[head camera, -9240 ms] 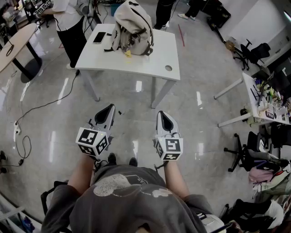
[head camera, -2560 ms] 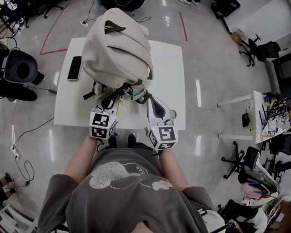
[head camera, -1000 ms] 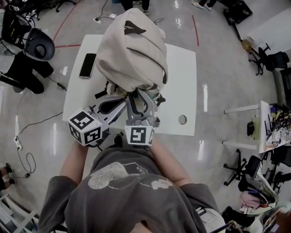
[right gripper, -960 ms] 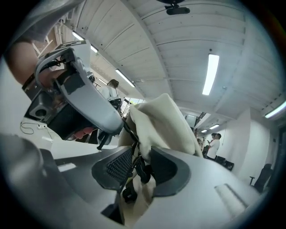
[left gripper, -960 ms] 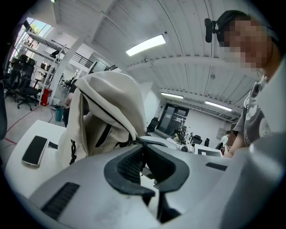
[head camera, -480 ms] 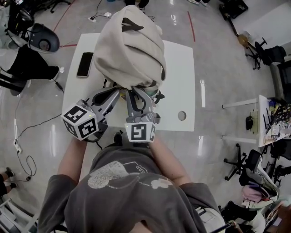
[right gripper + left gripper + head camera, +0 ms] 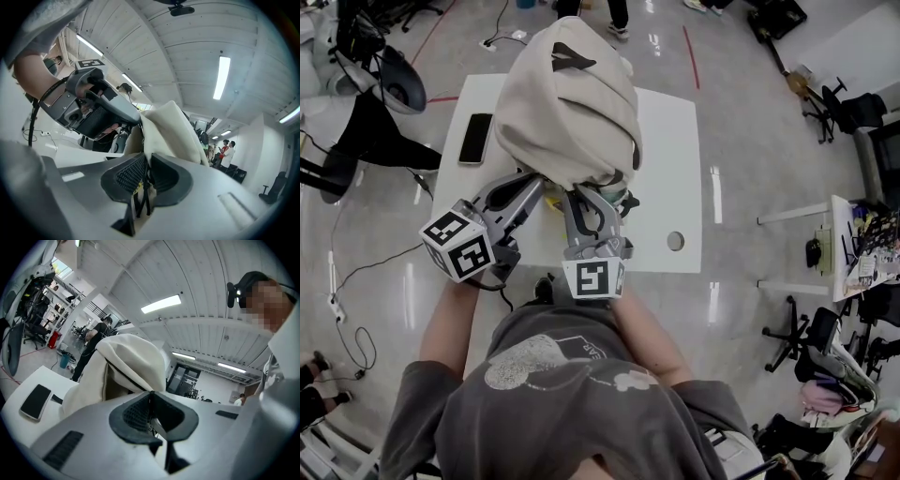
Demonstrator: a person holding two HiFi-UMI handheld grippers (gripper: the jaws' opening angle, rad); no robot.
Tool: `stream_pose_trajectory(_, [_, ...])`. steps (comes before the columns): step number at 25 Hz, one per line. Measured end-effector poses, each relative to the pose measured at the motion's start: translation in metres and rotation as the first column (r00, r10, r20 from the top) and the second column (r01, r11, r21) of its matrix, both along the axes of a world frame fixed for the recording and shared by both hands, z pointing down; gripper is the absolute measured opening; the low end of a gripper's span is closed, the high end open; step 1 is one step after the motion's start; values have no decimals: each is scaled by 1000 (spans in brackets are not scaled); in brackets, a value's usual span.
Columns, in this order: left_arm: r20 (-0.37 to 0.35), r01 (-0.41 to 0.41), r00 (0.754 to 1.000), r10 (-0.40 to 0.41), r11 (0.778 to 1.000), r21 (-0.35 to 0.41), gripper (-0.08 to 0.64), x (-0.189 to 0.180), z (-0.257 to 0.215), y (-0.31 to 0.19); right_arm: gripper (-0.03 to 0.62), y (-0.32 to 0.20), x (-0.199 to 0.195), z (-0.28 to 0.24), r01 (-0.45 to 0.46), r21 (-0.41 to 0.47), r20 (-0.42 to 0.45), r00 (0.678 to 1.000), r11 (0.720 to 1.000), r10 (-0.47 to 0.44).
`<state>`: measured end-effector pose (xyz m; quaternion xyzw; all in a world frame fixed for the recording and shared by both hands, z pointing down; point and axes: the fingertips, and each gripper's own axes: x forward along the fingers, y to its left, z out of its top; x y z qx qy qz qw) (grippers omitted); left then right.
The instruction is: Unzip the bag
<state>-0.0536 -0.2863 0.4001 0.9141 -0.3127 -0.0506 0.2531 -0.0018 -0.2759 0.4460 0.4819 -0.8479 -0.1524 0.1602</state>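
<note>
A beige backpack (image 7: 572, 94) stands on the white table (image 7: 670, 141). Both grippers meet at its near lower end. My left gripper (image 7: 536, 184) is shut on a thin tab of the bag (image 7: 131, 362), pinched between its pads (image 7: 136, 411). To its right, my right gripper (image 7: 581, 199) has just been closing, and its pads now pinch a black zipper pull cord (image 7: 140, 199) that hangs down between them. In the right gripper view the bag (image 7: 173, 131) rises straight behind the jaws, with the left gripper (image 7: 98, 112) close at the left.
A black phone (image 7: 475, 139) lies on the table left of the bag. A cable hole (image 7: 675, 241) is near the table's right front. A person in black (image 7: 366, 131) stands at the table's left end. Office chairs and desks stand at the far right.
The right gripper's jaws have closed on the cord at the bag's near end. The left gripper has swung out to the left and slightly up, still shut.
</note>
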Motion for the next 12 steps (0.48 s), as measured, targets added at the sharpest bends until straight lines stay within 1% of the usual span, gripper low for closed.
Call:
stream_pose_trajectory(5, [-8, -5, 1000, 5, 1000, -4, 35, -6, 1, -4, 41, 1, 1, -2, 12, 10, -14, 1000, 1000, -12])
stream_pose_trajectory(10, [-48, 18, 999, -21, 997, -78, 37, -12, 38, -8, 40, 0, 7, 0, -3, 0, -20, 1000, 1000, 3])
stream_pose_trajectory(12, [-77, 25, 997, -31, 996, -82, 37, -13, 40, -8, 40, 0, 7, 1, 5, 0, -27, 1000, 1000, -5])
